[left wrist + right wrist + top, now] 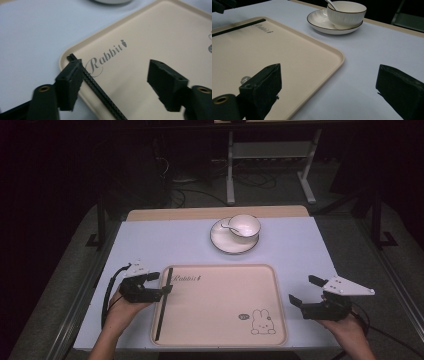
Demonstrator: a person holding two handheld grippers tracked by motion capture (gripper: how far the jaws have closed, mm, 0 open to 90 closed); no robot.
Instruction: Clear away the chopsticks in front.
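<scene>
A table (pixel 165 240) covered in pale lavender-white fills the middle of the high view, with a strip of bare wood showing along its far edge. On its near half lies a large beige tray (pixel 220 312) with rounded corners, printed with the word "Rabbit" near its far left corner and a small rabbit drawing near its near right corner. Along the tray's left side, just inside the rim, lies a long thin black stick (pixel 163 304), running from the far left corner toward the near edge; in the left gripper view its surface looks finely ridged. The left gripper (pixel 161 284), held in a hand at the tray's left edge, reaches over that stick with its jaws spread wide; in the left gripper view the stick (pixel 100 93) passes just beside the left jaw, with a clear gap to the right jaw, so neither pad presses on it. The right gripper (pixel 304 291) sits just off the tray's right edge above the table cover, jaws also spread apart and holding nothing. Beyond the tray, near the far edge, a white saucer (pixel 221 242) with a dark rim carries a white bowl (pixel 245 225), and a white spoon (pixel 231 226) rests in the bowl.
</scene>
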